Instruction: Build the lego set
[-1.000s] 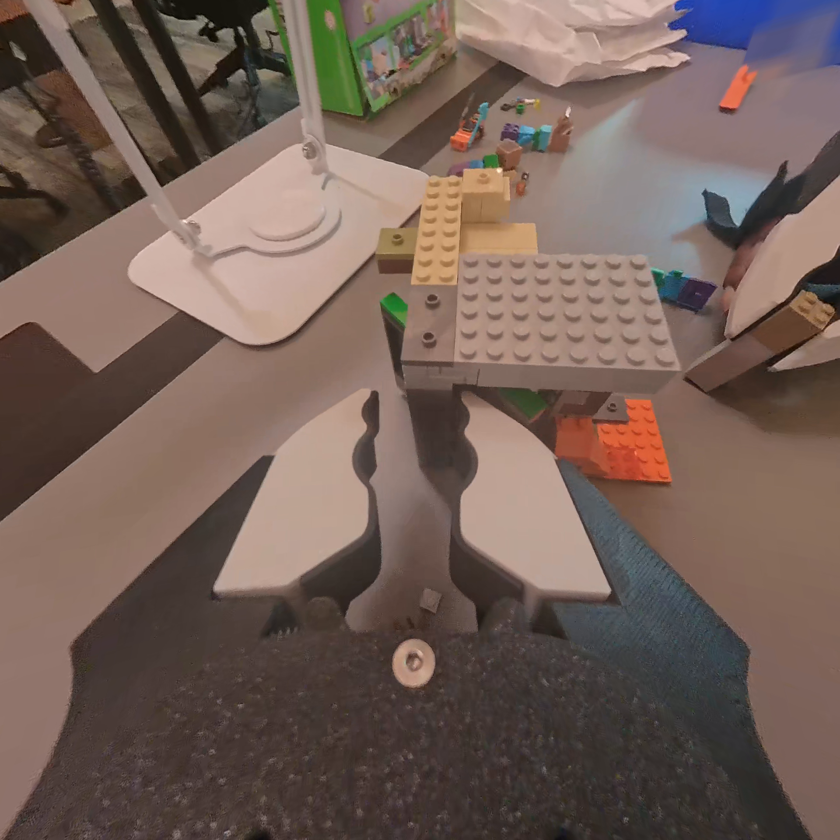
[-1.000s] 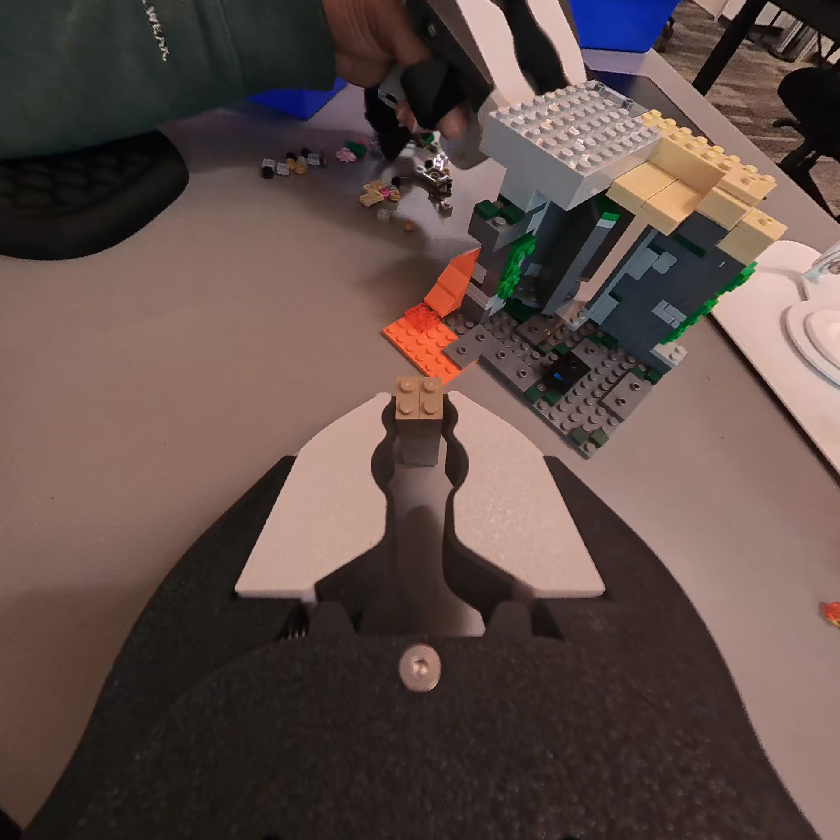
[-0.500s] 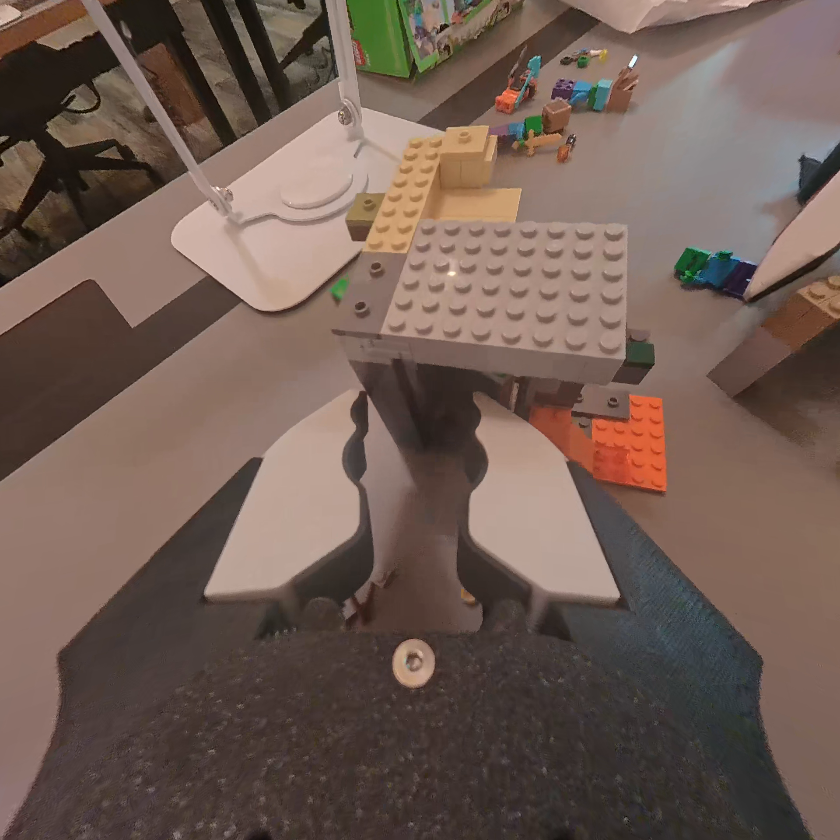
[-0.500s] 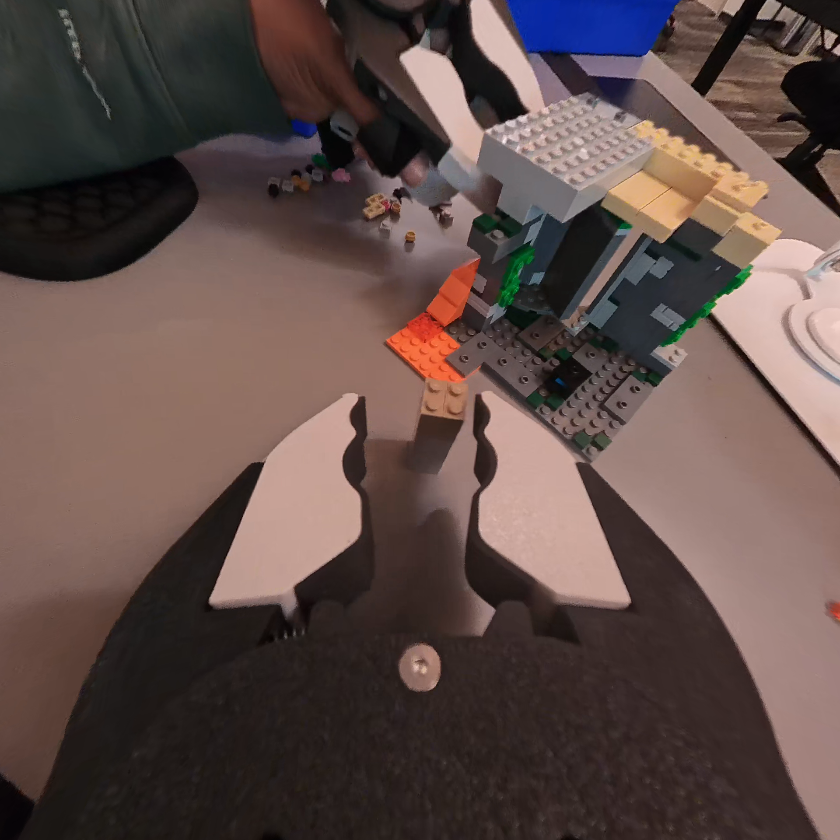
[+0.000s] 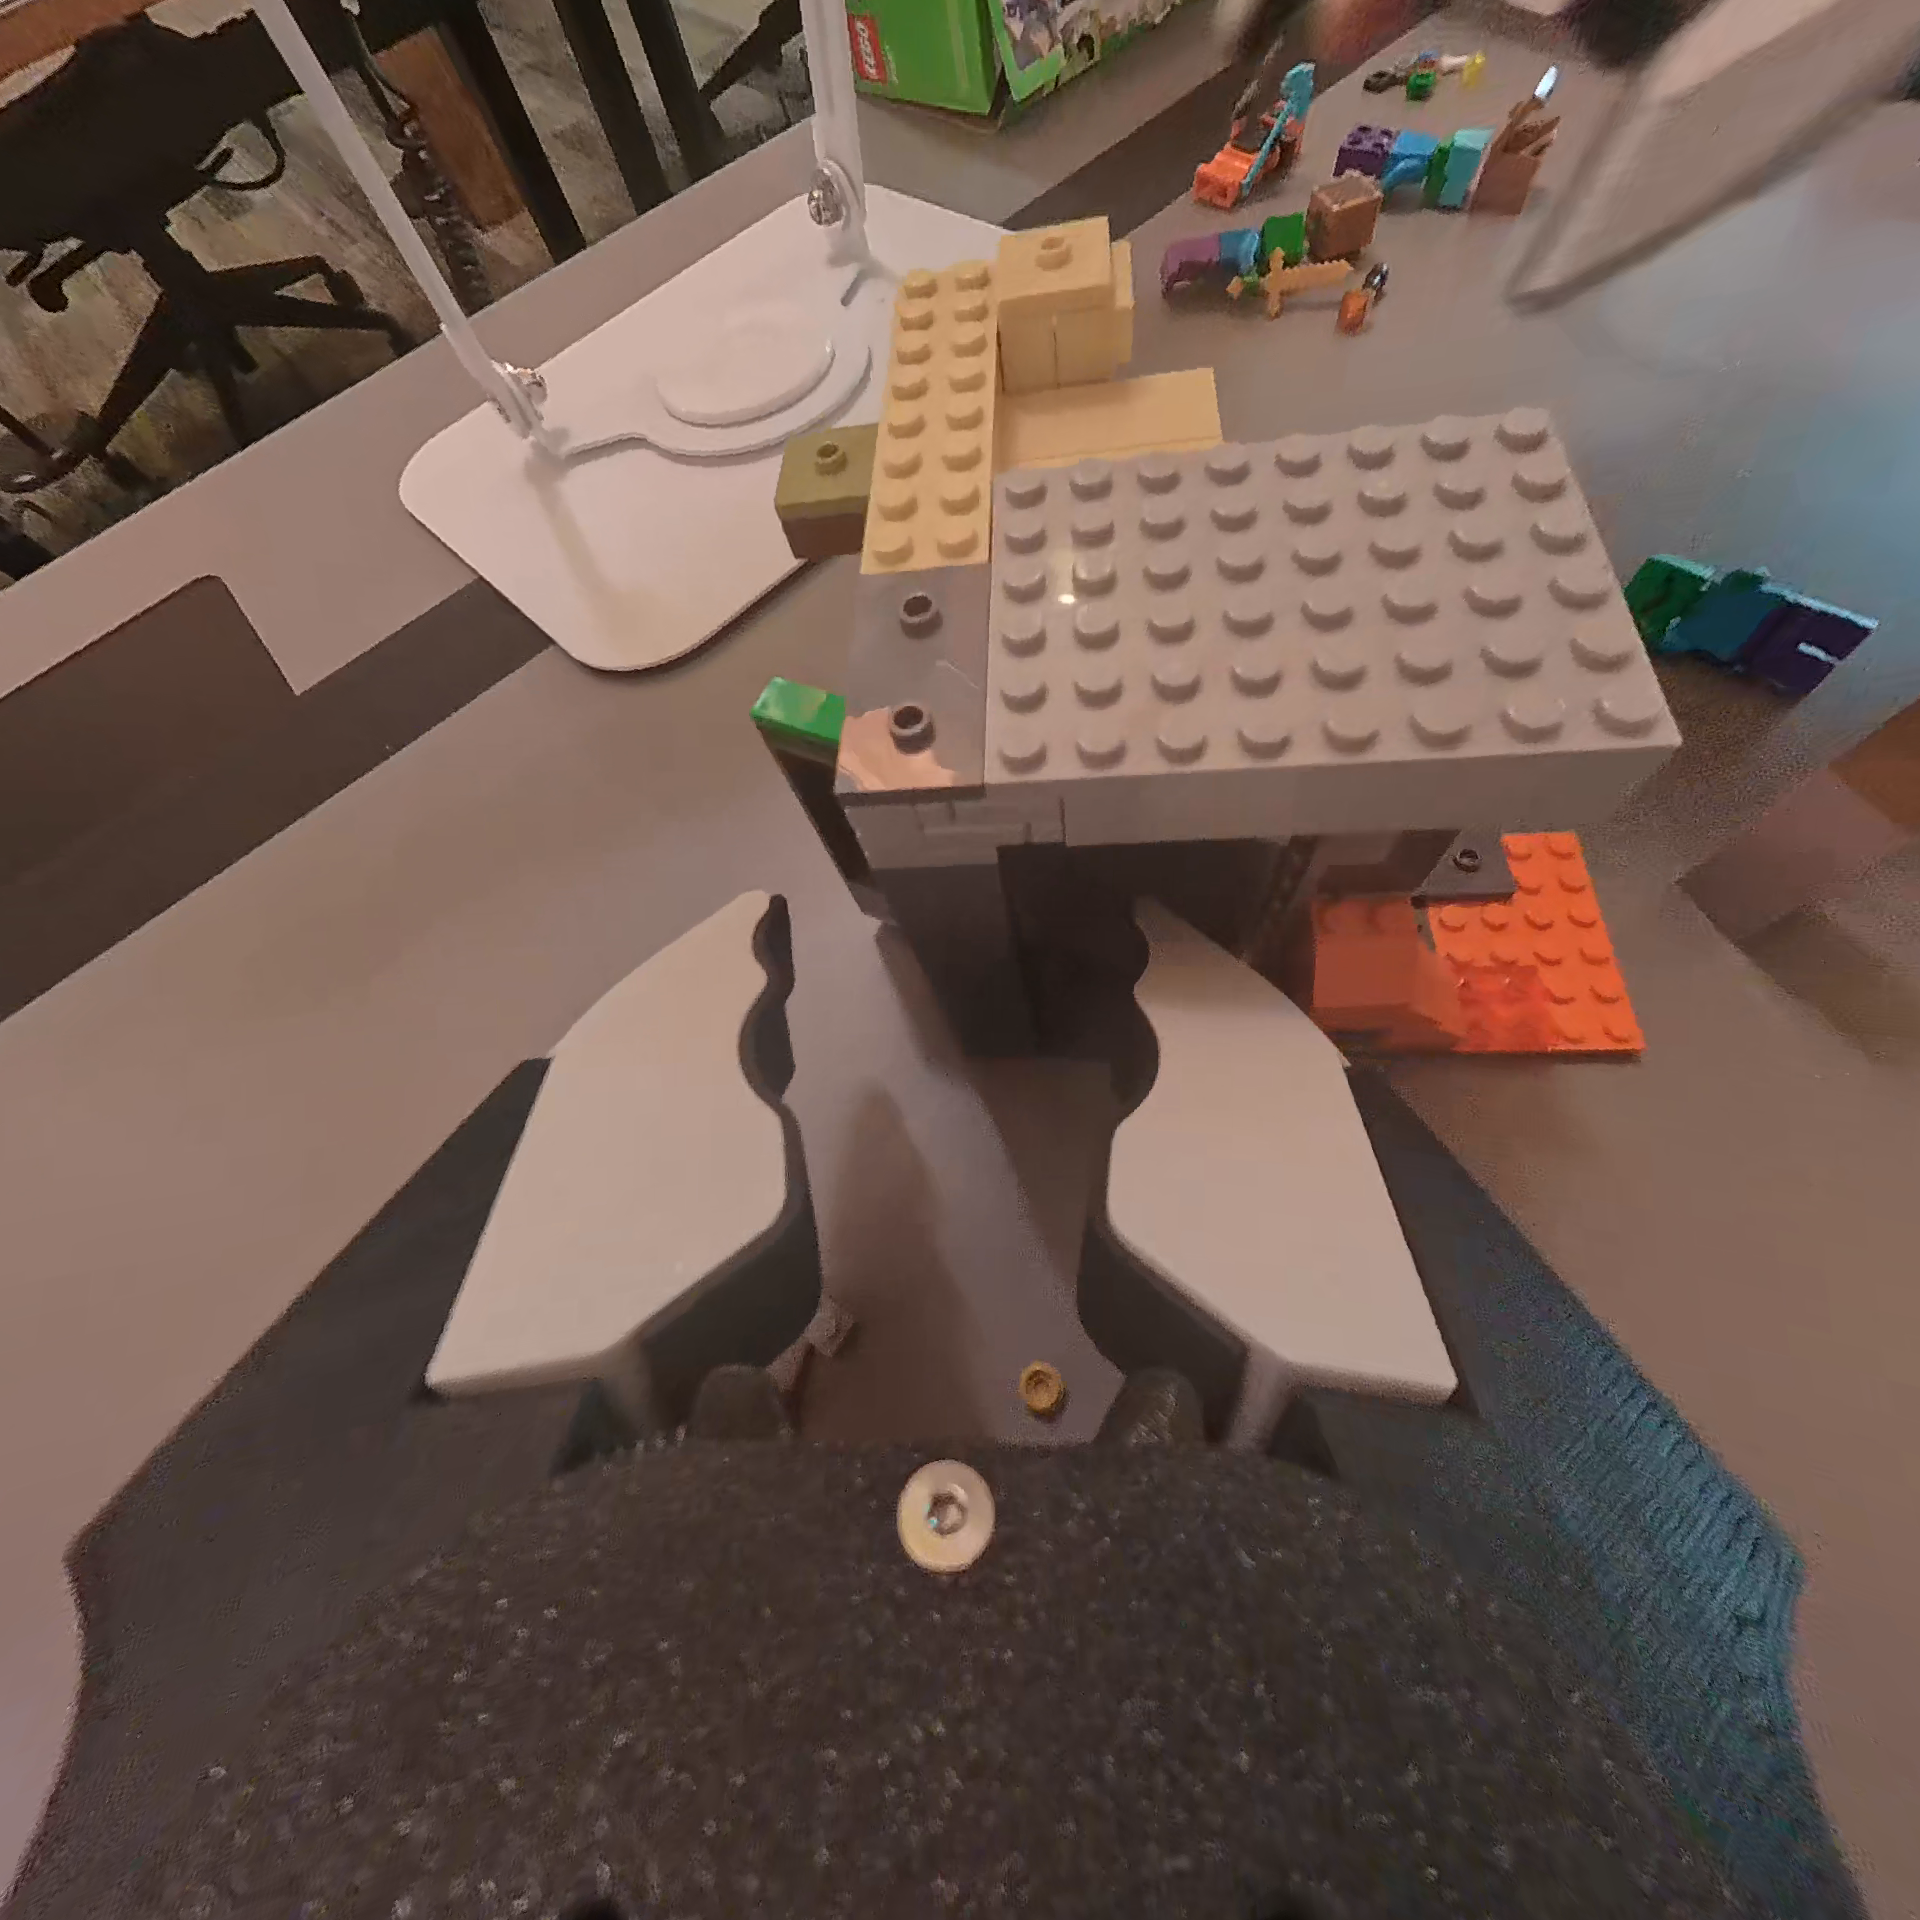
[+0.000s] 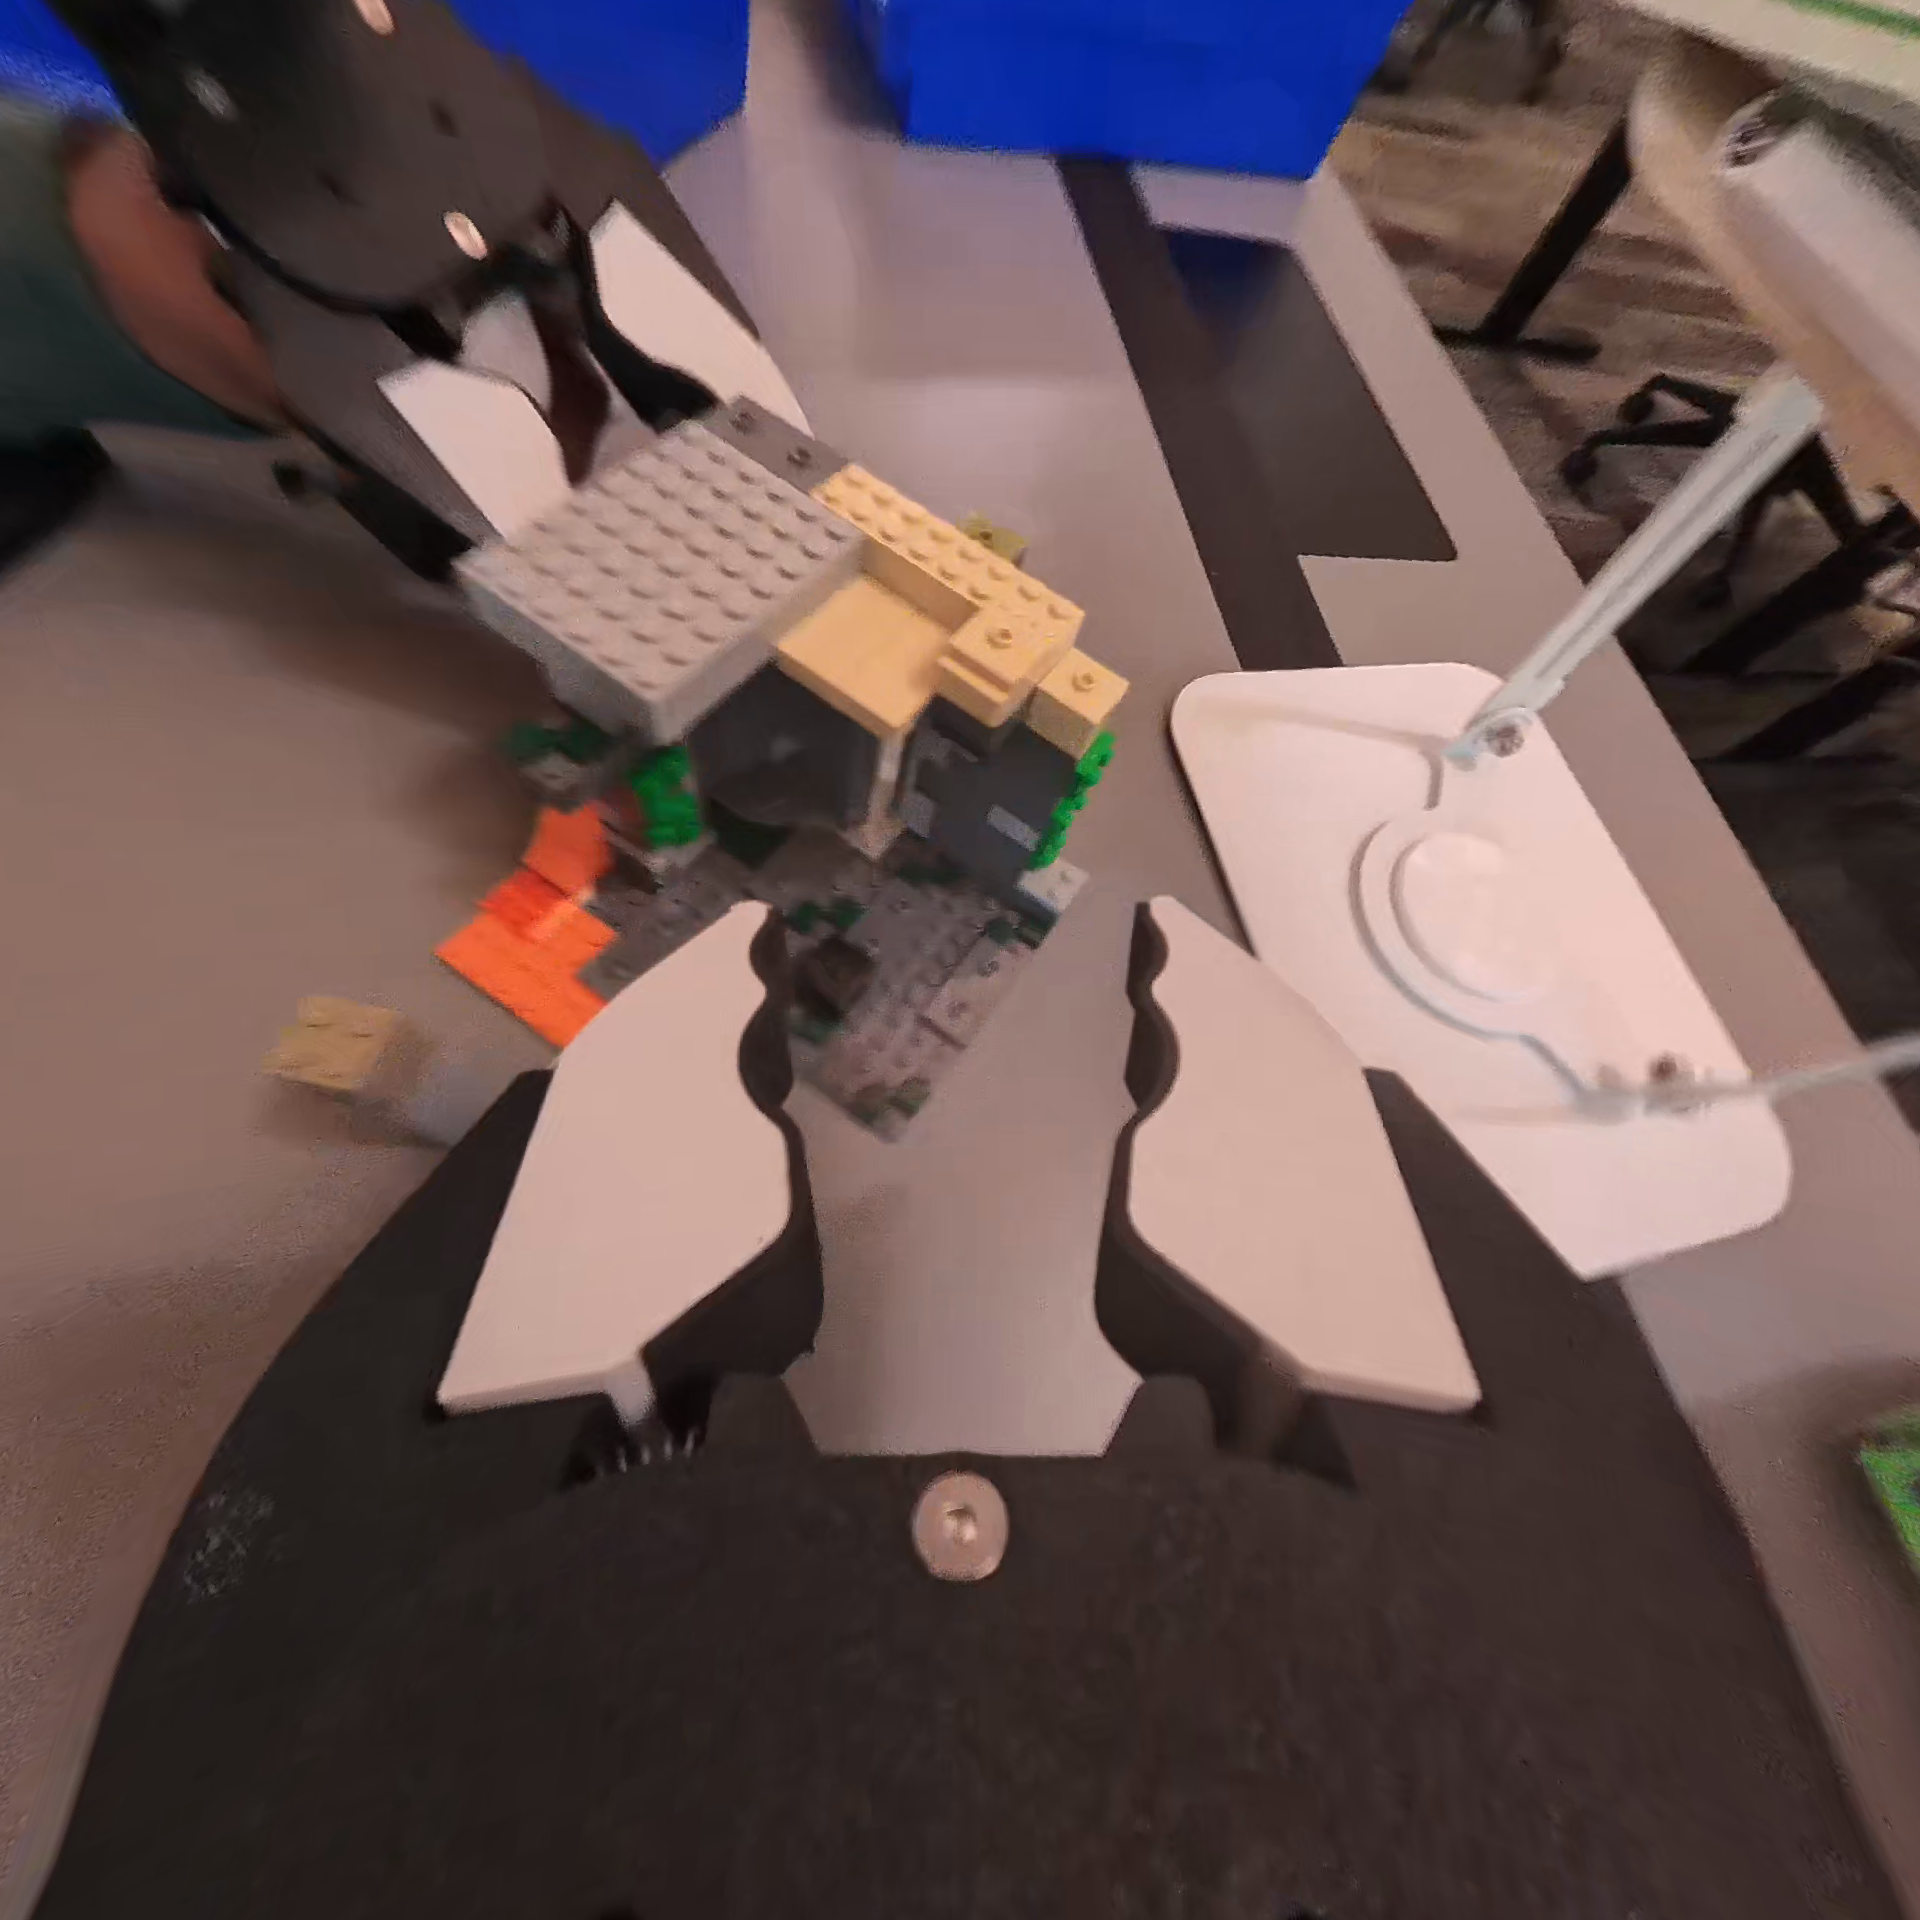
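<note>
Grey tabletop (image 6: 260, 790) | right gripper (image 6: 951, 935) spread wide and bare above brick model's (image 6: 790, 665) baseplate edge | tan brick (image 6: 332, 1044) lies just left of it | left gripper (image 5: 961, 925) parted around model's dark rear wall, left pad clear | white lamp base (image 6: 1455, 935) beside | blue bins (image 6: 1122, 73) beyond.

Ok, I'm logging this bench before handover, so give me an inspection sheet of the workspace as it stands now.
Surface: grey table, bare in front.
Job's things: brick model with a grey studded roof, on a grey and orange base; tan brick stack lying apart on the table.
Clutter: small coloured brick figures; green box; white lamp base.
Grippers: left gripper open, at the model's dark wall; right gripper open, nothing between its fingers.
Cables: nothing seen.
Surroundings: blue bins, chairs.
</note>
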`<state>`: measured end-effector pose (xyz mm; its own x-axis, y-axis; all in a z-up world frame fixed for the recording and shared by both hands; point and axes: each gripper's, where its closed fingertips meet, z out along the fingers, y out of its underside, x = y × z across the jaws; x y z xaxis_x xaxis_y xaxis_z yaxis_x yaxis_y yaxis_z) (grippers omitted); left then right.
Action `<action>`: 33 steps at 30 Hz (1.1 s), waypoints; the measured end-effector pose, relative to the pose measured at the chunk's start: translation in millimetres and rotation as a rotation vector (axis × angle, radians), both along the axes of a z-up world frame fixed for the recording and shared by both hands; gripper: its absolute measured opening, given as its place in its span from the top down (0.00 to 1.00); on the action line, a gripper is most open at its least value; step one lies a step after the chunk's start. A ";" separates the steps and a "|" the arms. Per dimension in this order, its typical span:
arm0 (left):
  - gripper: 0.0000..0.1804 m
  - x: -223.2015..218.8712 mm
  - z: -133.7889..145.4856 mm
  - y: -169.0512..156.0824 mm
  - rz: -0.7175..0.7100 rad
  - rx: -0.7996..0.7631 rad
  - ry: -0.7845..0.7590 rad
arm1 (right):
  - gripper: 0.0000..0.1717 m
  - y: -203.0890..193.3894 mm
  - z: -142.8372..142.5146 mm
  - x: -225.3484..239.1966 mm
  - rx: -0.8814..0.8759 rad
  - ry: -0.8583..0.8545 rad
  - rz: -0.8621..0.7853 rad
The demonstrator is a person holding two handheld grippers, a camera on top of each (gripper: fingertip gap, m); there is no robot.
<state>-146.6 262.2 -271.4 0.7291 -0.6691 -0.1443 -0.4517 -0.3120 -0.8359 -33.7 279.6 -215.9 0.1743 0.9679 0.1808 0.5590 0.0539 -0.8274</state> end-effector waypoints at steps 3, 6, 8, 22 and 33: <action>0.70 -5.8 3.5 -0.8 0.001 0.024 0.035 | 0.60 29.5 -19.1 -20.7 0.030 -0.085 0.121; 0.72 -8.5 9.0 -2.7 -0.007 0.035 0.026 | 0.58 40.0 -36.2 -42.2 -0.018 -0.110 0.244; 0.73 -9.3 12.3 -3.6 -0.014 0.036 0.008 | 0.58 44.3 -44.4 -54.8 -0.037 -0.110 0.296; 0.72 -21.0 31.6 -20.9 -0.033 0.052 0.000 | 0.86 19.5 -34.5 -41.6 -0.149 -0.033 0.035; 0.74 -15.4 55.4 -41.6 -0.029 0.139 -0.095 | 0.90 -40.0 -39.7 16.8 -0.168 0.058 -0.582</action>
